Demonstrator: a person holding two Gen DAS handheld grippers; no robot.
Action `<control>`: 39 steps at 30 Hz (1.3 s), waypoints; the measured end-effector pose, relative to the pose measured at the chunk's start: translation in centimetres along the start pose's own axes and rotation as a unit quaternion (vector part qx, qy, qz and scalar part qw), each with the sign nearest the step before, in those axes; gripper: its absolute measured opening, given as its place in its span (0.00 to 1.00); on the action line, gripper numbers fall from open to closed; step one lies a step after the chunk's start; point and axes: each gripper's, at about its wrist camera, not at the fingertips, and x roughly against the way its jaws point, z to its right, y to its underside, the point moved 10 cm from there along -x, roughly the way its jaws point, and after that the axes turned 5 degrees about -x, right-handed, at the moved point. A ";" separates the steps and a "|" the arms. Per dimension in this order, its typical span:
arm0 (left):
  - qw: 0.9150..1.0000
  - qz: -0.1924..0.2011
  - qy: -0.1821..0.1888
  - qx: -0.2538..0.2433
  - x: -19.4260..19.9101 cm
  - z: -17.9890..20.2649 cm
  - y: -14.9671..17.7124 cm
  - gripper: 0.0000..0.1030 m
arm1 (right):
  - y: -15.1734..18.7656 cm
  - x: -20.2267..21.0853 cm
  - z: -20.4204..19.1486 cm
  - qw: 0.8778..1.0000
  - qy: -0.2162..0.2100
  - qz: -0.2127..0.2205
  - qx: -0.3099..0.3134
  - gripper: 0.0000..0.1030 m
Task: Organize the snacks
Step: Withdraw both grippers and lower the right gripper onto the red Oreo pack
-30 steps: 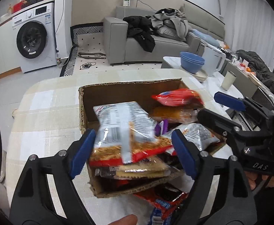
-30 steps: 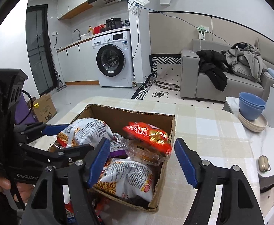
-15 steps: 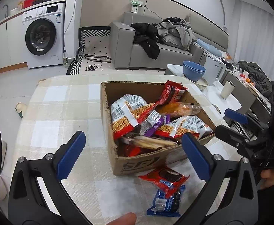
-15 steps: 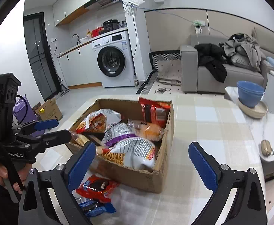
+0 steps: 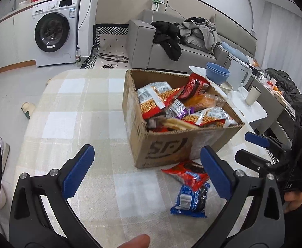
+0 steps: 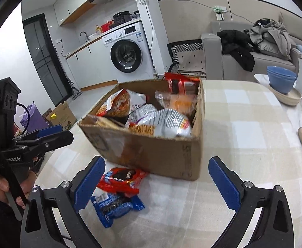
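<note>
Right now, from your left wrist camera, your left gripper stands released with its blue pads spread wide and nothing between them, hovering over the checked tablecloth short of the cardboard box. The box sits on the table with one corner turned toward you, packed with snack bags that lean against each other and rise past the rim. Two packets lie flat on the cloth just beside the box's near wall: a red cookie packet and a blue cookie packet, touching, the blue one's long axis running away from you toward the box. They look like the leftovers, probably still to go in. From your right wrist camera, your right gripper is likewise released and empty, jaws wide, aimed at the box's near wall. The red packet lies crosswise, partly over the blue packet, both nearer your left finger.
</note>
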 end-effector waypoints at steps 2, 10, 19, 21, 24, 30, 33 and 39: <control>1.000 -0.003 -0.002 0.004 0.1 -0.3 0.7 0.99 | 0.7 -0.2 -0.3 1.000 -0.003 -0.007 -0.002 0.99; 1.000 -0.020 -0.013 -0.002 0.0 -0.9 3.5 0.99 | 2.6 -0.8 -0.7 1.000 -0.008 -0.023 -0.010 0.99; 0.999 -0.034 -0.026 0.002 -0.7 -1.4 5.6 0.99 | 3.9 -1.9 -1.7 0.999 -0.028 -0.043 -0.007 0.99; 0.999 -0.037 -0.026 0.005 -0.9 -1.5 6.0 0.99 | 4.1 -2.1 -2.0 0.998 -0.032 -0.049 -0.007 0.99; 0.999 -0.040 -0.027 0.011 -1.0 -1.8 6.3 0.99 | 4.6 -2.7 -2.7 0.997 -0.042 -0.057 -0.006 0.99; 0.999 -0.043 -0.027 0.015 -1.4 -2.2 6.7 0.99 | 5.2 -3.8 -4.3 0.996 -0.053 -0.070 0.008 0.96; 0.999 -0.044 -0.026 0.016 -1.5 -2.4 6.8 0.99 | 5.4 -4.4 -5.1 0.995 -0.058 -0.078 0.013 0.95; 0.998 -0.045 -0.028 0.021 -1.7 -2.9 7.0 0.99 | 5.8 -5.5 -5.9 0.994 -0.060 -0.090 0.022 0.85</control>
